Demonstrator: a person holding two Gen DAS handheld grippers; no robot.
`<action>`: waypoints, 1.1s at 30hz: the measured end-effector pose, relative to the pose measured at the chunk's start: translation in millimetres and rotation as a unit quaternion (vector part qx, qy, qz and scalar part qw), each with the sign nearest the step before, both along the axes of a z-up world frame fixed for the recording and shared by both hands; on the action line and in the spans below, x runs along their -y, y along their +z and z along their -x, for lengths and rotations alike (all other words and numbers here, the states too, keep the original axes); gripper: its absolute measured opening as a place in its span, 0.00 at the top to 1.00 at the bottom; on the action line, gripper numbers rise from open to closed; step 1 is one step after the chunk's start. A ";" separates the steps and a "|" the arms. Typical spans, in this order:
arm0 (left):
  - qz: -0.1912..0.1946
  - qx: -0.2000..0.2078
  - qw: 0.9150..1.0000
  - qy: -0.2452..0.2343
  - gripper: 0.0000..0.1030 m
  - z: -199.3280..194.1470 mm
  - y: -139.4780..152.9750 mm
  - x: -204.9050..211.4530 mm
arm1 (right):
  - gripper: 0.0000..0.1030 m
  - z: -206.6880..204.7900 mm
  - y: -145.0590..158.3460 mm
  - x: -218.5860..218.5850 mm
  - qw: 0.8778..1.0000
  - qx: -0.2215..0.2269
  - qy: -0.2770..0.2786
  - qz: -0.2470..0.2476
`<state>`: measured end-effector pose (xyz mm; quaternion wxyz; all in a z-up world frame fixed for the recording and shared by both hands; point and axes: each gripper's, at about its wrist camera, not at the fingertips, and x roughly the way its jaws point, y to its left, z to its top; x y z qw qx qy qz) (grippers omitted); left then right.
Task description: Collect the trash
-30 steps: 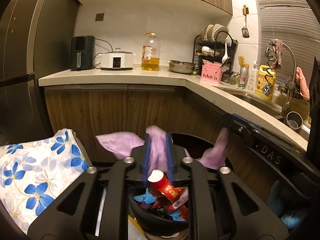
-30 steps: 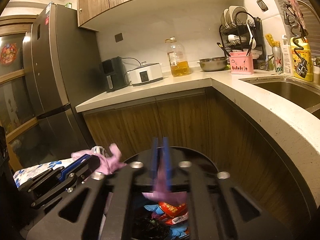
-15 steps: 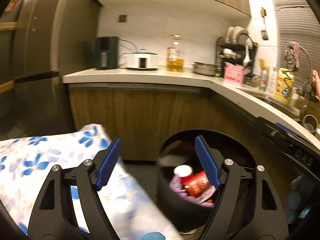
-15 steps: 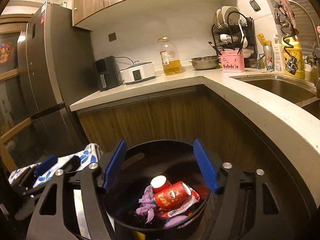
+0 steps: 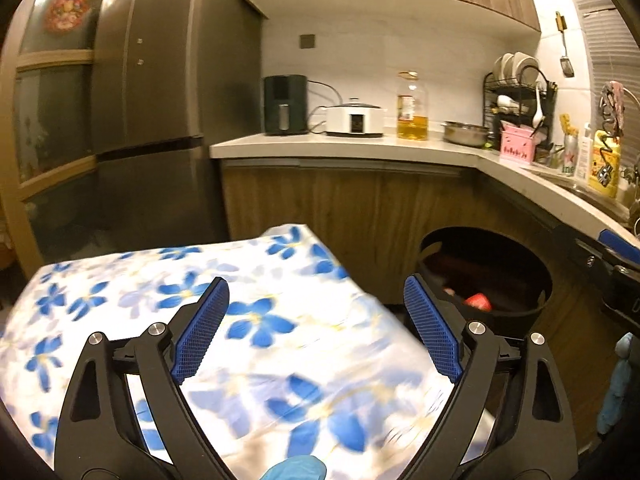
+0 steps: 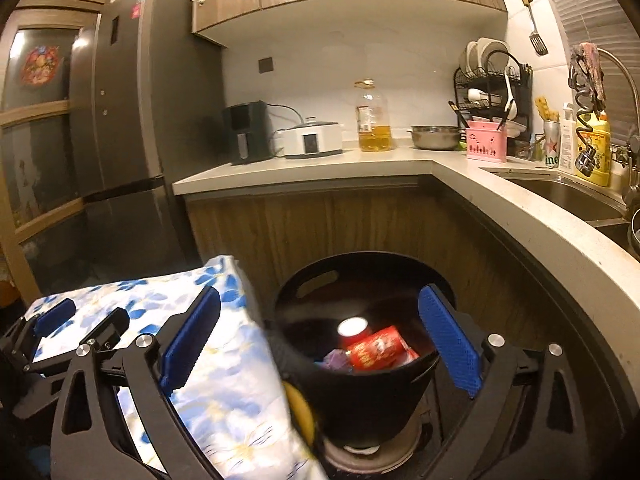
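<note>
Both claws released; black bin [image 6: 356,396] holds red cups [image 6: 374,348]

Right gripper [image 6: 320,336] fingers opening, empty, over black bin [image 6: 360,392], red cups [image 6: 376,348] inside

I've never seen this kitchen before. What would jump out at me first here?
Probably the black trash bin on the floor by the wooden cabinets, with a bright red cup lying inside. Just left of it lies a white cloth with blue flowers, and blue-padded gripper fingers frame the foreground.
</note>
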<state>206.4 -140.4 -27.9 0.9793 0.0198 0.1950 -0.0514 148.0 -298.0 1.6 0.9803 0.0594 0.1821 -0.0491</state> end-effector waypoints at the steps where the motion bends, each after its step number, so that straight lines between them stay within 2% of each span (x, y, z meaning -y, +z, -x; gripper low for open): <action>1: 0.002 0.000 1.000 0.004 0.15 6.7 1.0 -5.8 | 0.07 6.1 1.5 -5.9 1.000 0.000 0.000 0.003; 6: 0.009 0.008 0.999 0.030 0.14 44.3 10.0 -37.4 | 0.07 36.9 6.6 -30.6 1.000 0.007 0.005 0.013; 18: 0.012 0.029 0.998 0.049 0.12 130.4 22.4 -83.8 | 0.07 111.7 18.3 -80.7 0.999 0.025 0.020 0.029; 33: 0.016 0.030 0.997 0.066 0.12 188.1 19.2 -109.1 | 0.07 165.4 12.4 -117.4 0.998 0.016 0.030 0.050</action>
